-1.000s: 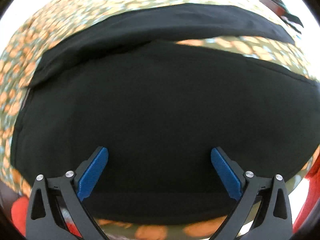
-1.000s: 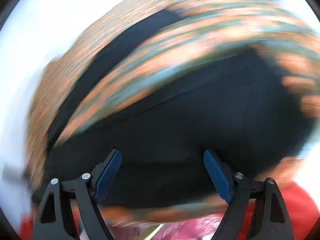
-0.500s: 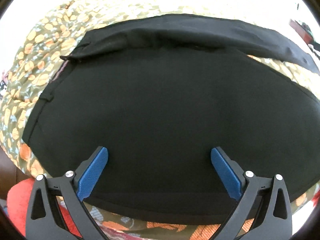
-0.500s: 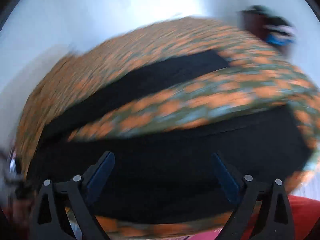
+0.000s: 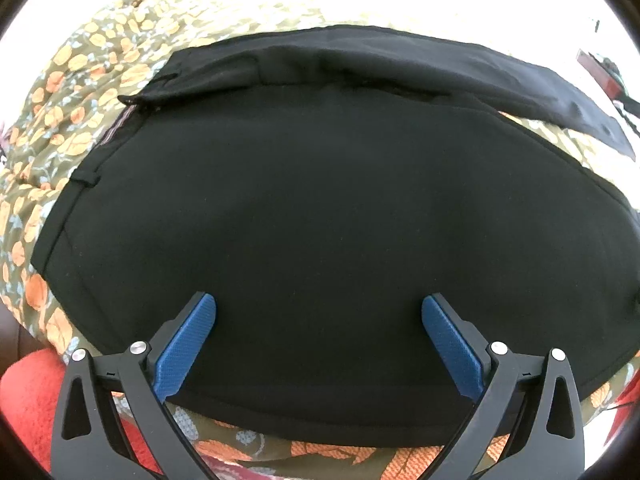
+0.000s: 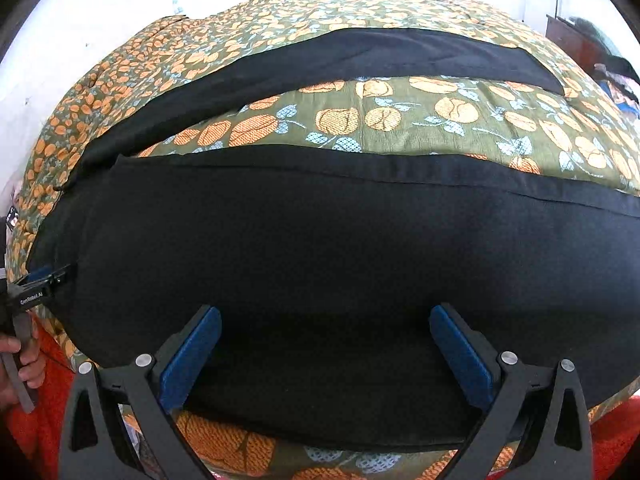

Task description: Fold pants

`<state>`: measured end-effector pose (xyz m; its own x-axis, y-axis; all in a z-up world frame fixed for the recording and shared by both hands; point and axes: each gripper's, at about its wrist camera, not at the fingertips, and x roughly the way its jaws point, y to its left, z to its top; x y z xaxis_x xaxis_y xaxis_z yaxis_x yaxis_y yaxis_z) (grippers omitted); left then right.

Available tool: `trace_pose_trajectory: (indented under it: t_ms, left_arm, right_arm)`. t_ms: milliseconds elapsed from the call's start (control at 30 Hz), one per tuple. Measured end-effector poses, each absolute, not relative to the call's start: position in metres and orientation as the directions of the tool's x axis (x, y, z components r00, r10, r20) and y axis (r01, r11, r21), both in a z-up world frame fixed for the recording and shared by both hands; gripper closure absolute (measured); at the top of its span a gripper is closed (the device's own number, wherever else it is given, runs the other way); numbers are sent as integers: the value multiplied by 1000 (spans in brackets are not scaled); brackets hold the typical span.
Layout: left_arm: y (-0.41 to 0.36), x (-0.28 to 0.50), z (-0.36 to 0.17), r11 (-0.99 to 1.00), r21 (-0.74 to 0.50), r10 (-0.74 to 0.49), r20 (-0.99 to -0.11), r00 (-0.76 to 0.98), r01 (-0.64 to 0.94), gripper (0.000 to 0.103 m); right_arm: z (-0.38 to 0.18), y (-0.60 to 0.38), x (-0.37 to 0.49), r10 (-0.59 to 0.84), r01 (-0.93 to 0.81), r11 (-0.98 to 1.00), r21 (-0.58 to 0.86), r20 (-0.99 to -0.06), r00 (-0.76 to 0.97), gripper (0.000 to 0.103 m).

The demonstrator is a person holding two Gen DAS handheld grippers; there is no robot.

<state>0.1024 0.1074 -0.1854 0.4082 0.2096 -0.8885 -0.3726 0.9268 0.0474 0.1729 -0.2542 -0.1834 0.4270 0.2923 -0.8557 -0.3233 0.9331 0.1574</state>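
Note:
Black pants lie spread flat on a bed, legs apart. In the left wrist view the waistband end with a belt loop is at the left and the far leg runs off to the right. My left gripper is open and empty, just above the near leg close to its front edge. In the right wrist view the near leg fills the middle and the far leg lies beyond. My right gripper is open and empty over the near leg's front edge. The left gripper's tip shows at the left edge.
The bed has an olive cover with orange fruit print. A red cloth hangs at the bed's front edge, also seen in the right wrist view. Dark furniture stands at the far right by a white wall.
The left gripper has shifted left toward the waistband end. The right gripper has swung and steadied, now level over the near leg. Both stay open.

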Motion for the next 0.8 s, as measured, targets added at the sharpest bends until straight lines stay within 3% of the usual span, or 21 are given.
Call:
trace_pose_trajectory:
  t_ms: [800]
  left_arm:
    - [110,104,-188,928,65,221,-890,398,-367,0]
  right_arm:
    - [-190,-266,168,320,-328,929,174,-823,470,0]
